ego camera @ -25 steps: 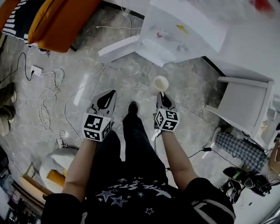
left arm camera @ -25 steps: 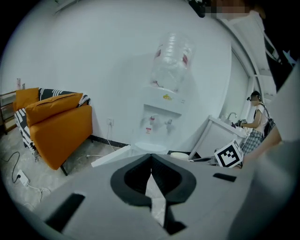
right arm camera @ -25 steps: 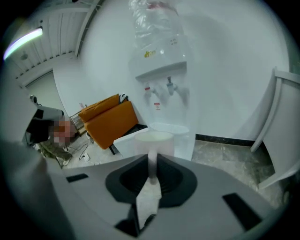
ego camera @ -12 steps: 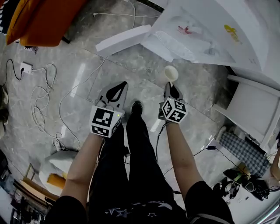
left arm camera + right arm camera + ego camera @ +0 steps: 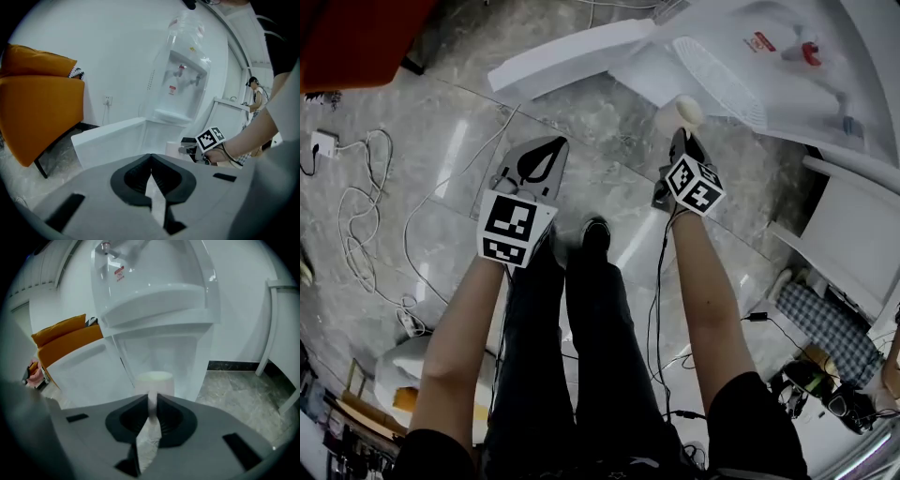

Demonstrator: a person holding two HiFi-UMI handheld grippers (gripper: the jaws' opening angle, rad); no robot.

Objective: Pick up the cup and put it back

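The cup (image 5: 153, 382) hung in the air at the tip of the right claw (image 5: 152, 401). The jaws pinched one side of its thin wall, it seemed with one jaw inside the rim and one outside, and the mouth looked upward. Just ahead of the claw, beyond the cup, stood the dispenser (image 5: 154, 301), and its shelf (image 5: 157, 310) was above the level of the cup. I judged that the step in hand was to carry the cup to that shelf and put it back. To do it well, the claw should rise first, so that the bottom of the cup passes over the edge of the shelf, and only then go forward. The wrist should stay level, because such a wall folds easily and the cup can swing. The base should sit flat before the jaws spread, and then the claw should draw straight back. The left claw (image 5: 151, 161) was pressed together on nothing, to the left and well apart from the cup; it should keep aside.
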